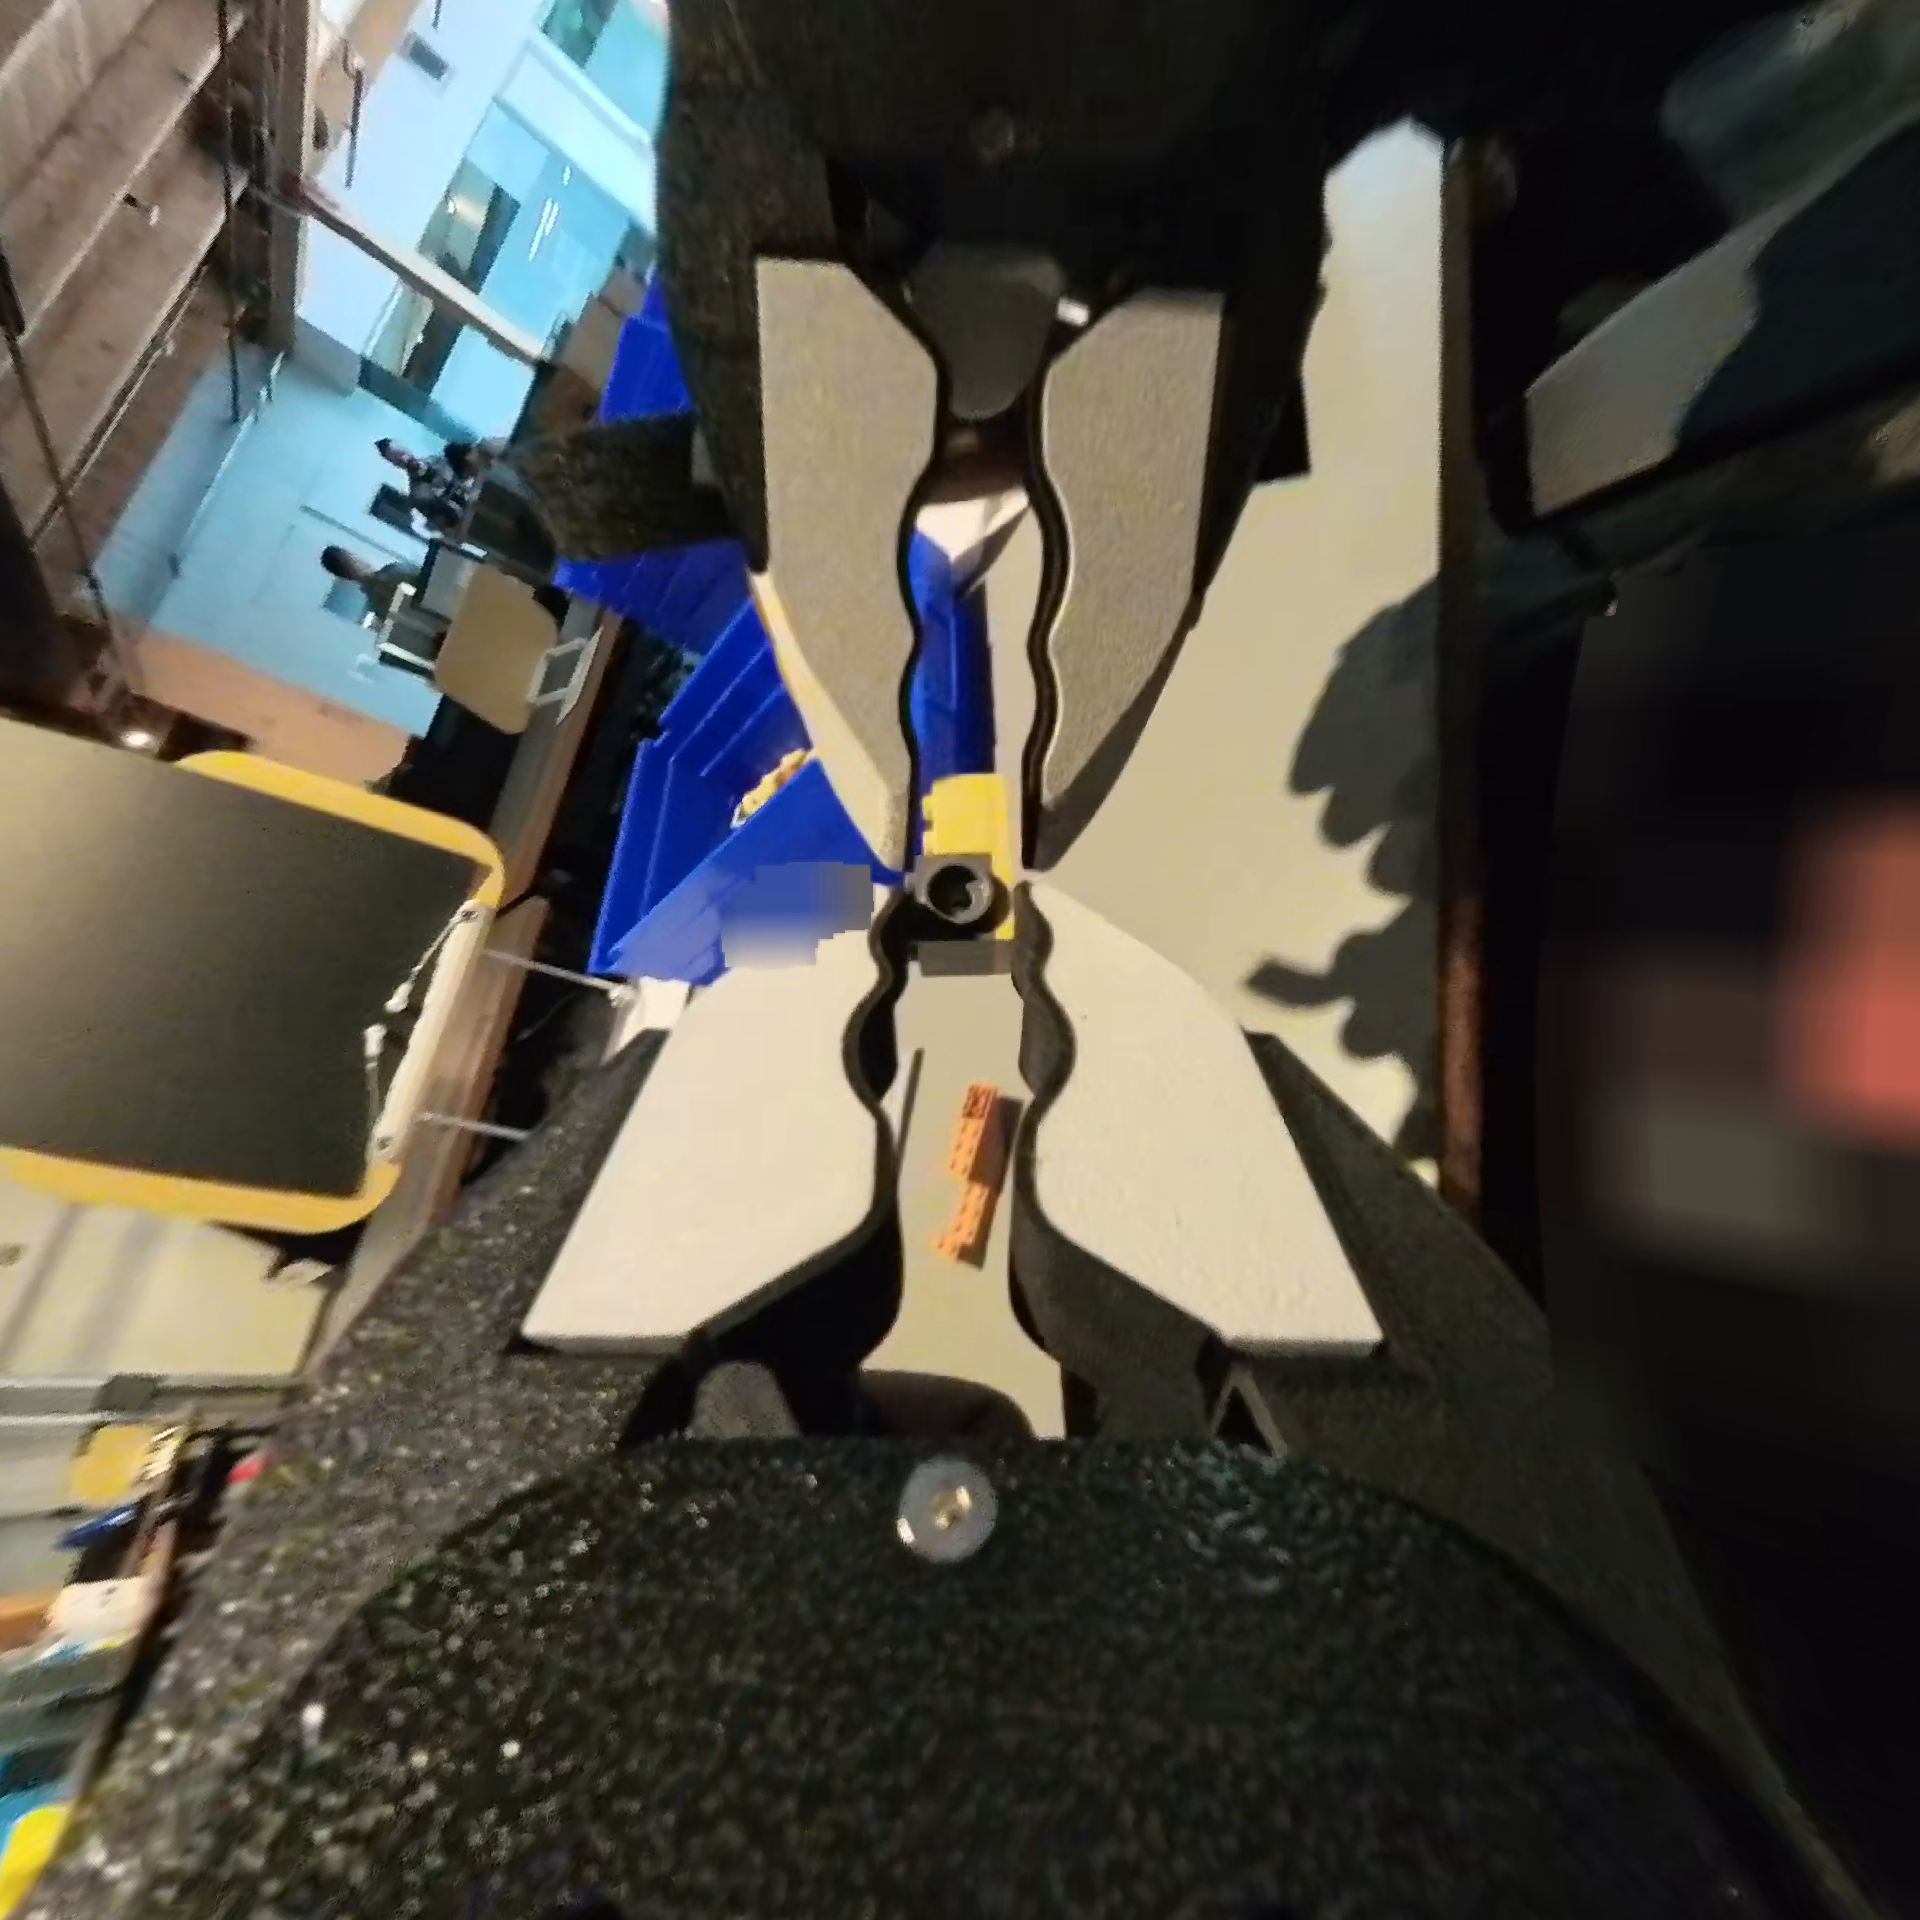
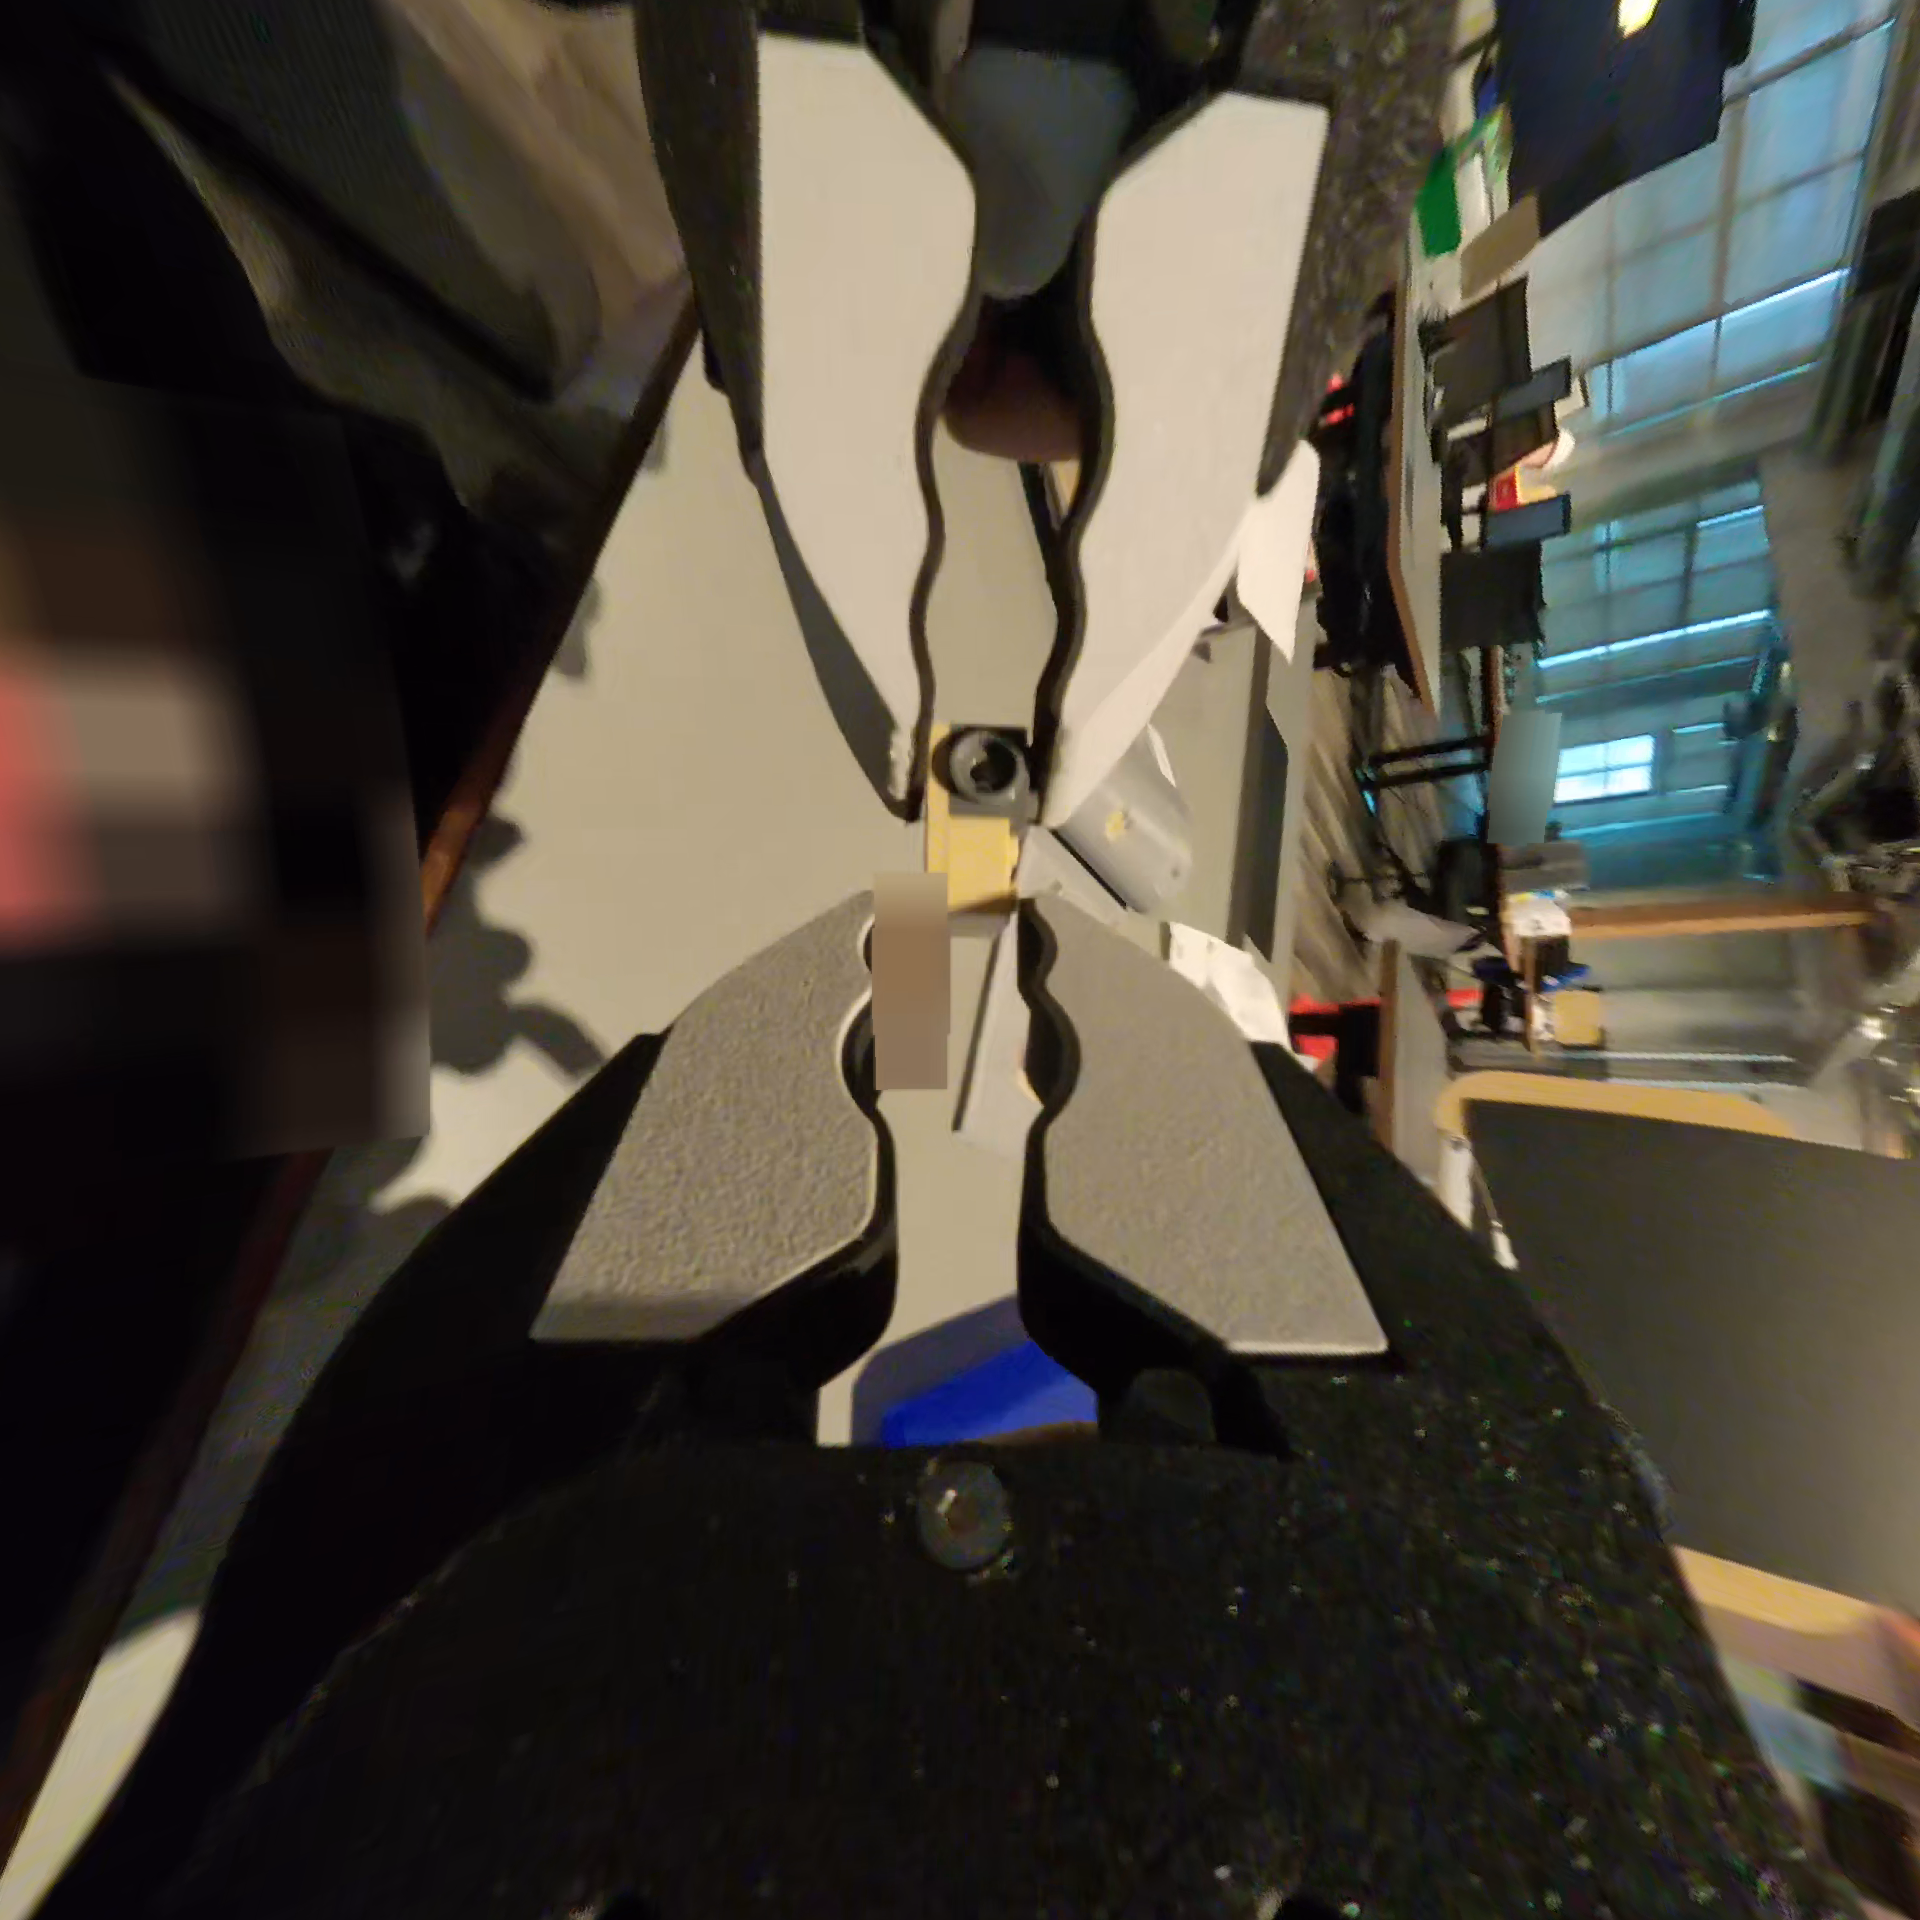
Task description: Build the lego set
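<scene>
My two grippers meet tip to tip above the white table [image 1: 1143, 727]. My left gripper [image 1: 954, 920] is shut on a small black lego piece [image 1: 956, 896] with a round hole. My right gripper [image 2: 948, 906] is shut on a yellow lego brick [image 2: 977, 862]. The black piece [image 2: 982, 774] and the yellow brick [image 1: 971, 816] touch each other, pressed end to end. The right gripper [image 1: 961, 831] comes in from the top of the left wrist view. The left gripper [image 2: 977, 800] comes in from the top of the right wrist view.
An orange lego piece [image 1: 971, 1174] lies on the table below the grippers. Blue bins [image 1: 717, 727] stand along one table side, also showing in the right wrist view [image 2: 966, 1392]. A dark chair [image 1: 208, 987] with a yellow rim stands beyond the table's wooden edge [image 1: 1460, 935].
</scene>
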Motion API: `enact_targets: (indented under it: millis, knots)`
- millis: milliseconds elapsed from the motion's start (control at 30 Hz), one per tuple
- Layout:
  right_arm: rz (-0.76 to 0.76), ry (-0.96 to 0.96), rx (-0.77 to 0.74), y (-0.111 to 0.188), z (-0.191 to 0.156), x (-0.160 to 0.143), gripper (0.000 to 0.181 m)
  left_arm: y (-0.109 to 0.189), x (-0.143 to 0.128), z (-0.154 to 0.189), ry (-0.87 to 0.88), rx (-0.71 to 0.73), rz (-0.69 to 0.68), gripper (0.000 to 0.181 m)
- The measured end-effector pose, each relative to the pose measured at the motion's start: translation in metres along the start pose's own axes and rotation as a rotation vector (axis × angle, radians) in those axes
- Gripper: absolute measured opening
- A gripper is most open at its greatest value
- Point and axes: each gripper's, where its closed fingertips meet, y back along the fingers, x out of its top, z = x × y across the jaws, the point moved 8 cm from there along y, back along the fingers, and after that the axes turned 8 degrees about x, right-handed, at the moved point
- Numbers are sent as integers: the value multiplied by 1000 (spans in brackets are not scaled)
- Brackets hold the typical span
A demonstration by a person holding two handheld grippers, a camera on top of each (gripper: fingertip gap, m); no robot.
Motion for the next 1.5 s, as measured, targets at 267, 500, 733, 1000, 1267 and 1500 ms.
enact_targets:
  millis: [267, 500, 733, 1000, 1267, 1500]
  knots:
    - [-239, 119, -25, -11, -1, 11, 16, -4, 1, 4, -189, 45, -162, 19]
    - [-310, 156, -54, -19, 2, 13, 25, -2, 5, 5, -210, 61, -162, 19]
    - [-353, 198, -56, -24, 2, 17, 18, -3, 4, 5, -226, 72, -189, 18]
    - [-358, 217, -46, -24, 3, 17, 15, -3, 4, 7, -226, 77, -191, 20]
    - [-370, 226, -6, -24, 1, 16, 15, -6, 3, 11, -222, 60, -186, 20]
    - [-351, 137, -32, -33, -2, 3, 37, -11, -8, 10, -199, 59, -188, 19]
